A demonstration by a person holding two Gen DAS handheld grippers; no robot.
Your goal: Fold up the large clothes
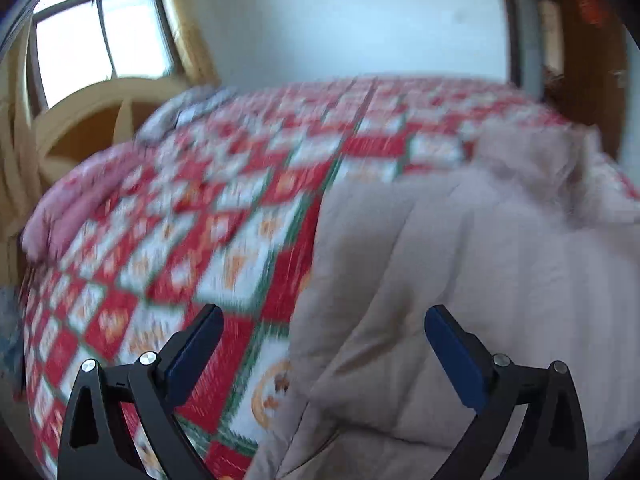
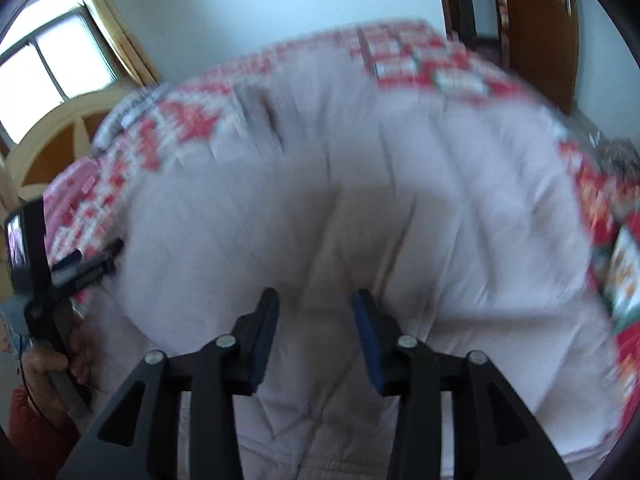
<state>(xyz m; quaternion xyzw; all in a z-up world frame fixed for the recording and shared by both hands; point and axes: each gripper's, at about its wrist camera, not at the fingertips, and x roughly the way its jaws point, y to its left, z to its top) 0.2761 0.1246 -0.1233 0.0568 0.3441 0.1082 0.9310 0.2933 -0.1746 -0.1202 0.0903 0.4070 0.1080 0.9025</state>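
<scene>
Lying across the red checked bedspread [image 1: 224,216], the pale quilted garment [image 2: 360,200] is filling 12 o'clock. Left gripper [image 1: 324,354] and right gripper [image 2: 316,336] are hovering spread, gripping nothing; headboard [image 1: 80,120] at 10 o'clock.

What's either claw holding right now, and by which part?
Nothing. Left claw is wide open over the edge of the pale quilted garment on the red patterned bedspread. Right claw is open above the garment, no fabric between its fingers.
</scene>
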